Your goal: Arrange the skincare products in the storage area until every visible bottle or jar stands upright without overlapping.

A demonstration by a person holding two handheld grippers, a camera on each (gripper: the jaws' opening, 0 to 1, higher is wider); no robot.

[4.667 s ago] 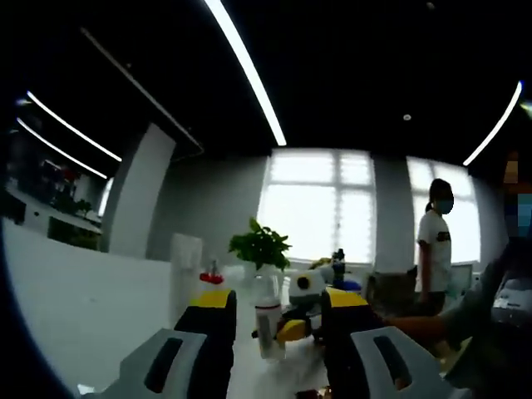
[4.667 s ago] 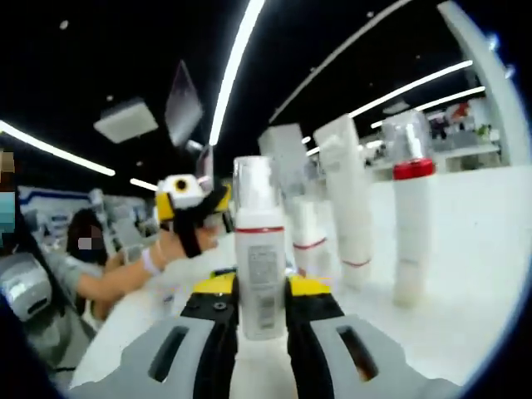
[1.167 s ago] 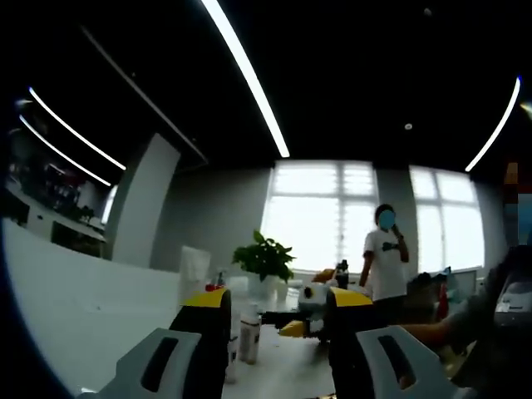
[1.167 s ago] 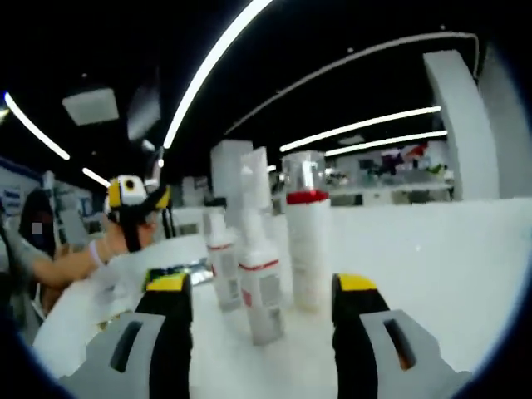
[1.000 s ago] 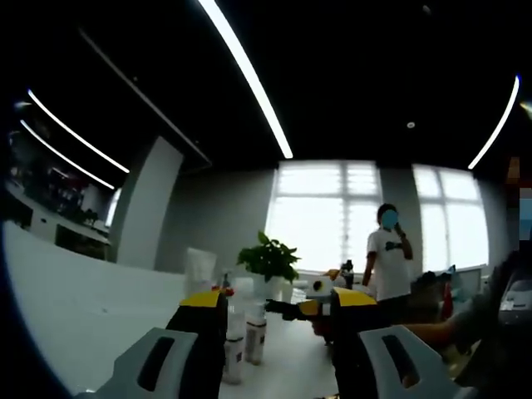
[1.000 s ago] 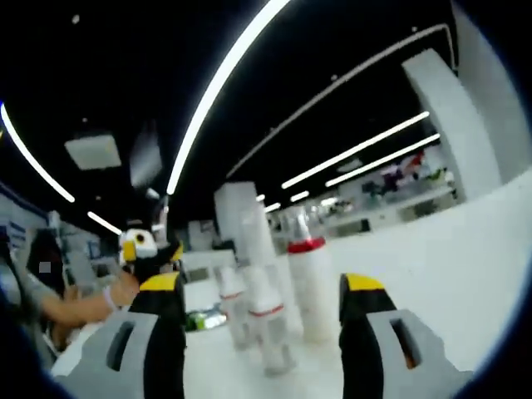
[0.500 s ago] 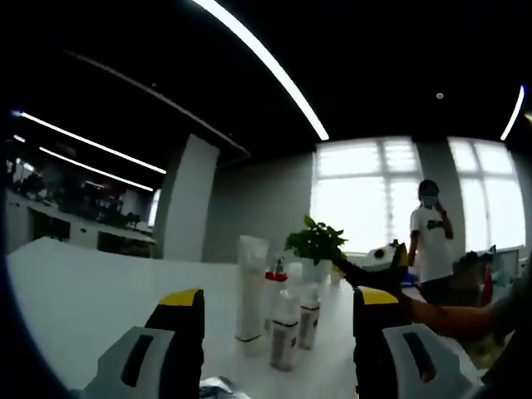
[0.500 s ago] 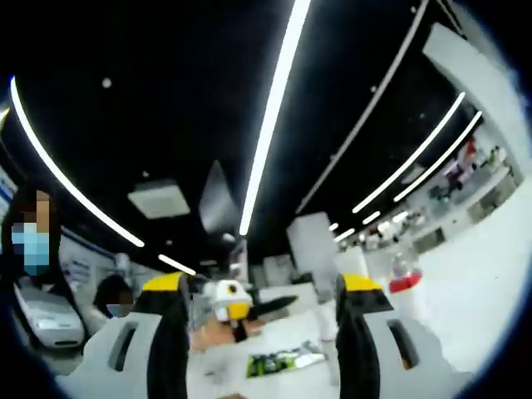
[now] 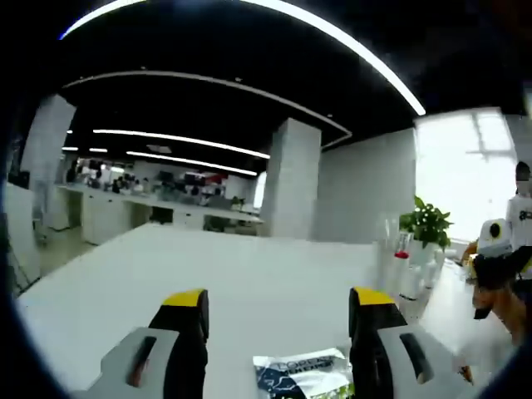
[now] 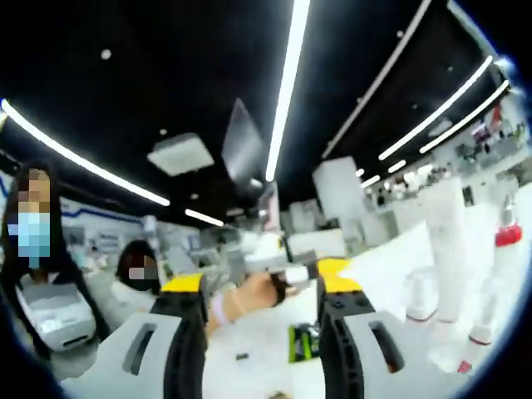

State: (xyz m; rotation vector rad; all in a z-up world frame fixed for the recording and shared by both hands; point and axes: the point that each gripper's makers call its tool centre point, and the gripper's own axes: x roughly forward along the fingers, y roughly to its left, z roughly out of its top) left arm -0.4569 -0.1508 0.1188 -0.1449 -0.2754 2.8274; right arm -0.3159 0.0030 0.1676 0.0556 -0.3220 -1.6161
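Observation:
In the left gripper view, my left gripper [image 9: 279, 303] is open with only bare white table between its yellow-tipped jaws. Several white skincare bottles [image 9: 405, 270], one red-capped, stand upright far off at the right. My right gripper [image 9: 494, 243] is held in a hand beyond them. In the right gripper view, my right gripper [image 10: 259, 278] is open and holds nothing. The left gripper [image 10: 278, 268] is seen between its jaws, farther off in a hand. A tall white tube [image 10: 445, 249], a red-capped bottle [image 10: 504, 268] and a short bottle [image 10: 421, 296] stand upright at the right.
A blue and white sachet [image 9: 303, 372] lies flat on the white table [image 9: 166, 266] just ahead of the left jaws. A green sachet [image 10: 303, 341] lies on the table. A potted plant [image 9: 428, 224] stands behind the bottles. Two people [image 10: 137, 278] are at the left.
The right gripper, earlier shut on a white bottle, let it go and stands open. Both cameras have swung, so the bottles now lie at each view's right edge.

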